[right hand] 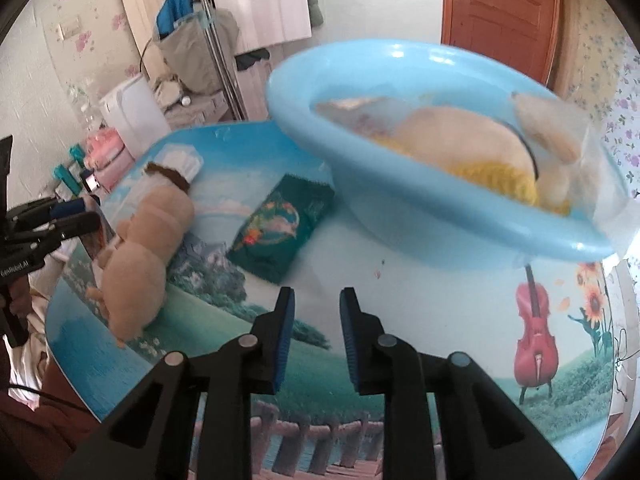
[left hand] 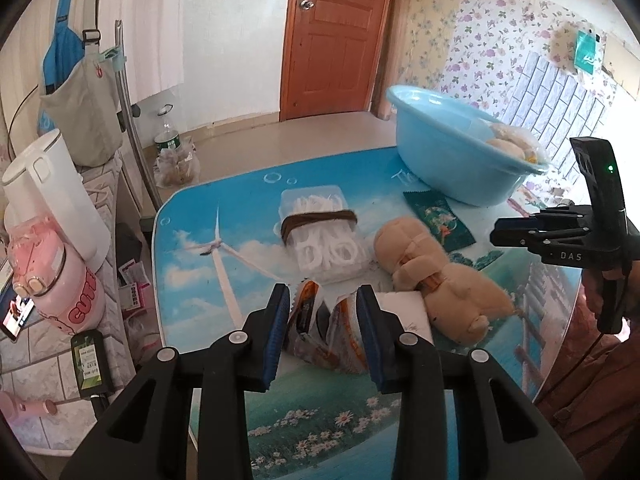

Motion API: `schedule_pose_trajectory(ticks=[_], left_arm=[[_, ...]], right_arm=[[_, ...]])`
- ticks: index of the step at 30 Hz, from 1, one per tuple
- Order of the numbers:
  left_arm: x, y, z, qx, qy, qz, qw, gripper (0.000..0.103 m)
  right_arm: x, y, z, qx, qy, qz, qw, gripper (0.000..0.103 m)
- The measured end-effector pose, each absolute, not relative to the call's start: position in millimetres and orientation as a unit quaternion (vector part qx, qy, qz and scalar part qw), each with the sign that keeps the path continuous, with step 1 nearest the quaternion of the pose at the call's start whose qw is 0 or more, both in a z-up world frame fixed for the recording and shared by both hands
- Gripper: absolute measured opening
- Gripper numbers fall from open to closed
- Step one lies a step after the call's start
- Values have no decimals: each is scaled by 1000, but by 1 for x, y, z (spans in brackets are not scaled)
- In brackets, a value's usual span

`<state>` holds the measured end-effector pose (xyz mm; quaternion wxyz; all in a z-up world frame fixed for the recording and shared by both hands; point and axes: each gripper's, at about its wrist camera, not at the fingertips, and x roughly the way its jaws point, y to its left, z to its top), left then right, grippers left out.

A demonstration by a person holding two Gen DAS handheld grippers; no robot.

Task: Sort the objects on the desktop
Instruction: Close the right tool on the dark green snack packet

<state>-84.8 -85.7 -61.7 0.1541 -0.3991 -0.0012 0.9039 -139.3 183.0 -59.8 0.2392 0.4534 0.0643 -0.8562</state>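
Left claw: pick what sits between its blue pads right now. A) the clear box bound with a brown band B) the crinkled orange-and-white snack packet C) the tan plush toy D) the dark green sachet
B: in the left wrist view the left claw has the crinkled snack packet between its pads, while the plush toy, the green sachet and the banded clear box lie apart on the table.
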Motion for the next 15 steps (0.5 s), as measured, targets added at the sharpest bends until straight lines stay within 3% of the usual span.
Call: schedule_pose_trajectory(ticks=[3, 11, 15], left_arm=[[-86, -82, -57, -393, 0, 905, 160, 34], [-86, -84, -61, -399, 1, 903, 158, 34], [-87, -88, -67, -408, 0, 900, 156, 34]], right_arm=[[-145, 172, -57, 449, 55, -858, 242, 48], [-168, 132, -73, 467, 74, -852, 225, 56], [-174, 124, -78, 468, 84, -854, 210, 67]])
